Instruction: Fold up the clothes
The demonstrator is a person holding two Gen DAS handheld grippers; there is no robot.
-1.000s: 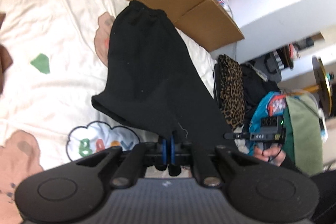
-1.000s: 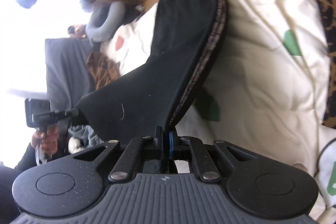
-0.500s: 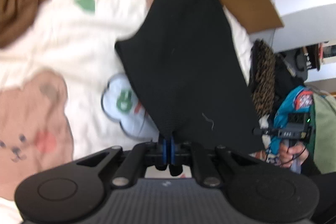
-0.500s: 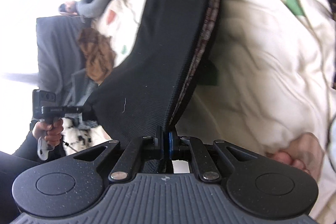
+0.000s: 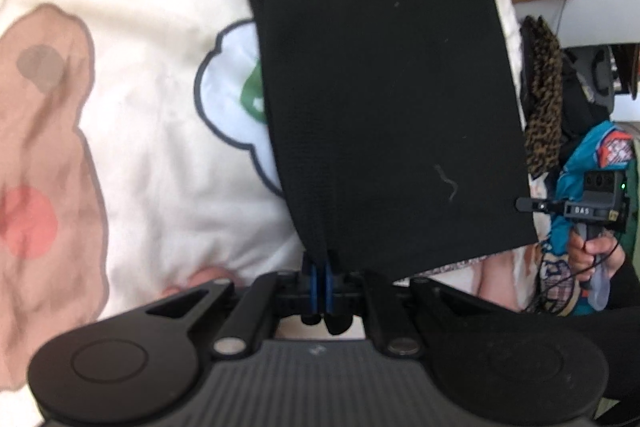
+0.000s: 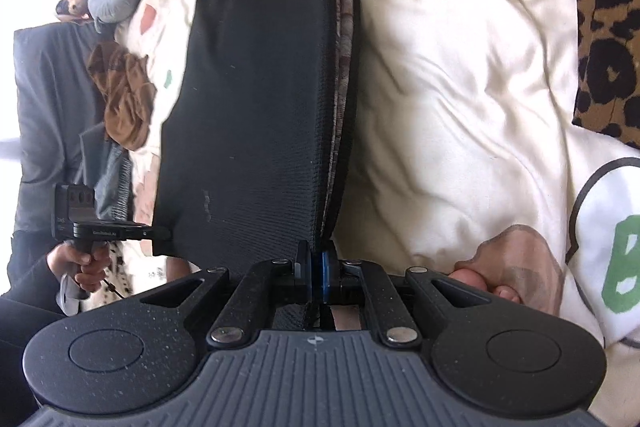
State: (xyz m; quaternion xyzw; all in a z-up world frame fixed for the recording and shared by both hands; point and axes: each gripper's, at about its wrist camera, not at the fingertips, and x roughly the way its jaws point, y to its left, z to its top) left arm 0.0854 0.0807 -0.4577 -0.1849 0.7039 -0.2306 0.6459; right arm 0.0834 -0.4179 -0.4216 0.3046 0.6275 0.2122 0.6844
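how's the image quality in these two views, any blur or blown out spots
Left wrist view: the cream blanket and its bear print are smeared by motion blur, while the black garment near the left gripper stays fairly sharp. Right wrist view: the upper left corner is blown out white, the leopard-print fabric is soft, and fisheye bending curves the edges.
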